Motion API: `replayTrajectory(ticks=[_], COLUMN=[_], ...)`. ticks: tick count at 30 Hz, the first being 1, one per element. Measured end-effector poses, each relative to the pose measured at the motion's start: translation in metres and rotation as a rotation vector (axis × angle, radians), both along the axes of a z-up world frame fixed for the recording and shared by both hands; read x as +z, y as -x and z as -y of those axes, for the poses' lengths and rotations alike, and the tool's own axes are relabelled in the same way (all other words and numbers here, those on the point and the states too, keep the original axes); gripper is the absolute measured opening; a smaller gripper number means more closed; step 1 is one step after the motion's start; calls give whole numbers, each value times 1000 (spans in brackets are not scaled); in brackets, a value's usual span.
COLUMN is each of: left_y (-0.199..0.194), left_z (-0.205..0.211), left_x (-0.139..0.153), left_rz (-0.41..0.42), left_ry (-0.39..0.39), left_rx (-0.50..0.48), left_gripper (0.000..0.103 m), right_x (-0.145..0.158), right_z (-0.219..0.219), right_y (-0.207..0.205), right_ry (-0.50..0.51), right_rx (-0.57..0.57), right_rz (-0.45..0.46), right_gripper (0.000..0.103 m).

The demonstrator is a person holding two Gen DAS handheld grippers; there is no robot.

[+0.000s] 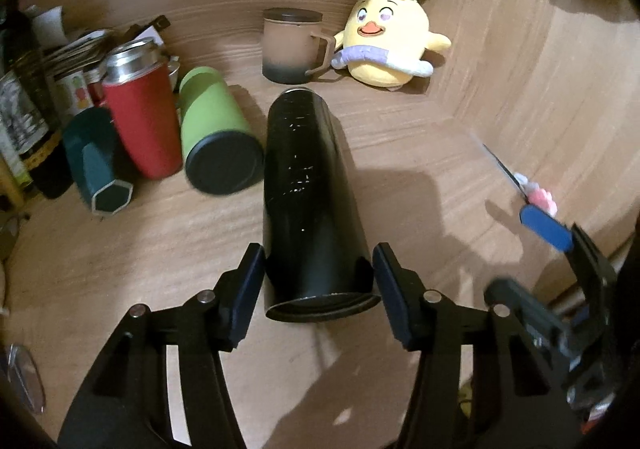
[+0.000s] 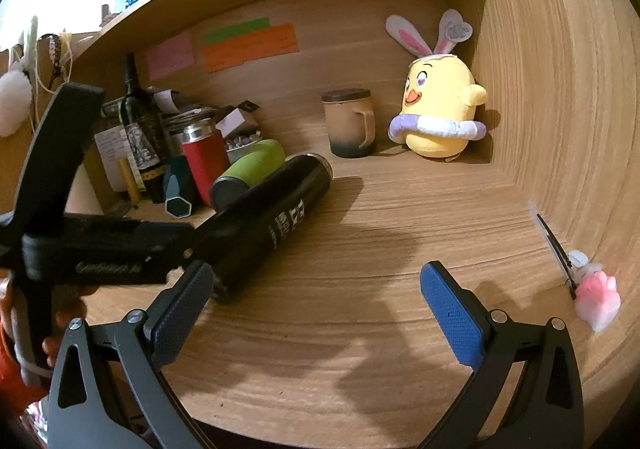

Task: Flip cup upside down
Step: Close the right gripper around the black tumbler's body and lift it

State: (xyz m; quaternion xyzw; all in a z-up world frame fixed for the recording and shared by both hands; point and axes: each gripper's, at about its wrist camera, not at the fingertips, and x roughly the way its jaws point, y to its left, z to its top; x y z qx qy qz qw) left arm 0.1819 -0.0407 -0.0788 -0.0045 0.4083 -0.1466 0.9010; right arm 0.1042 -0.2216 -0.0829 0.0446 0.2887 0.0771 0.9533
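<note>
Between the left pads: the black cup is seen lying on its side on the wooden desk, its near end framed by the left gripper.
Left gripper: jaws are spread to either side of the cup's near end; contact cannot be told, and a sliver of gap is seen on both sides.
Right gripper: jaws are spread wide over bare desk, nothing held between them.
Edges: the side wall closes the right, the back wall the far end.
Open room: bare wood is left to the right of the cup, up to the wall.
Right view only: white lettering on the cup, sticky notes on the back wall, and a bottle at the left are shown.
Left view only: the cup's open rim near the camera is shown.
Left clutter: a green cup lies touching or just beside the black one; a red flask and a teal holder are crowded beyond it.
Far end: a lidded mug and a yellow plush are set well apart from the cup.
Right wall: a pen with a pink charm is laid along it.
</note>
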Motion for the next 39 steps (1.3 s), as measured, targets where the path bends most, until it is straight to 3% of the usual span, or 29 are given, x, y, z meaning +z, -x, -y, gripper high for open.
replayTrajectory(ticks=[10, 19, 26, 30, 39], left_y=[63, 88, 114, 117, 108], left_z=[-11, -23, -73, -95, -121], left_x=[2, 5, 27, 27, 9], left_rz=[20, 60, 220, 275, 238], left_ry=[10, 46, 40, -29, -25], left_rx=[-24, -45, 99, 211, 277], left_gripper=[55, 55, 61, 63, 63], right_x=[14, 22, 21, 5, -40], right_z=[-7, -31, -56, -83, -133], right_y=[26, 40, 33, 18, -7], right_ry=[15, 32, 5, -9, 57], right_rx=[-10, 15, 56, 102, 80], right_rz=[26, 51, 41, -2, -86], right_gripper=[103, 103, 103, 103, 103])
